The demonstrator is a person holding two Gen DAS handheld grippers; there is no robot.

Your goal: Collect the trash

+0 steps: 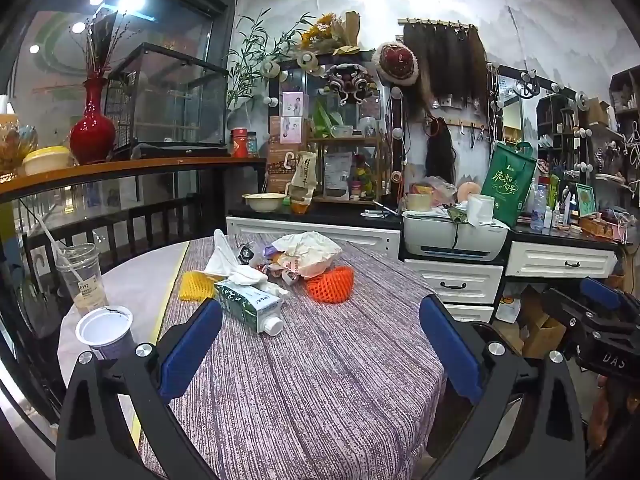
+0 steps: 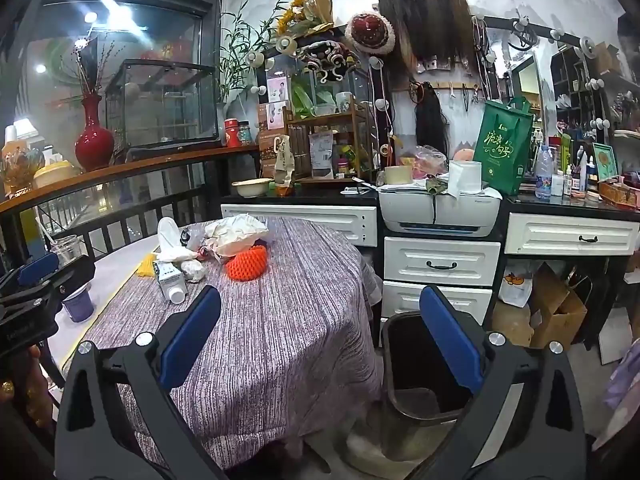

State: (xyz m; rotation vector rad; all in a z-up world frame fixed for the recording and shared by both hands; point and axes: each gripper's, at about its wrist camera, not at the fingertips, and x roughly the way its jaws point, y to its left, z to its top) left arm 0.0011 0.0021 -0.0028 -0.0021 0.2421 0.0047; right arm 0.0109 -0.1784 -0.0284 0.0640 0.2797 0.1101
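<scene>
Trash is piled at the far end of a round table with a purple striped cloth: a green and white carton lying on its side, an orange foam net, a yellow foam net, crumpled white bags and tissues. At the table's left edge stand a clear plastic cup with a straw and a small purple cup. My left gripper is open, short of the pile, nothing between its fingers. My right gripper is open too, over the table's right edge and a dark bin.
White drawer cabinets and a printer stand behind the table and the bin. Cardboard boxes lie on the floor at right. A railing with a wooden shelf and a red vase runs along the left.
</scene>
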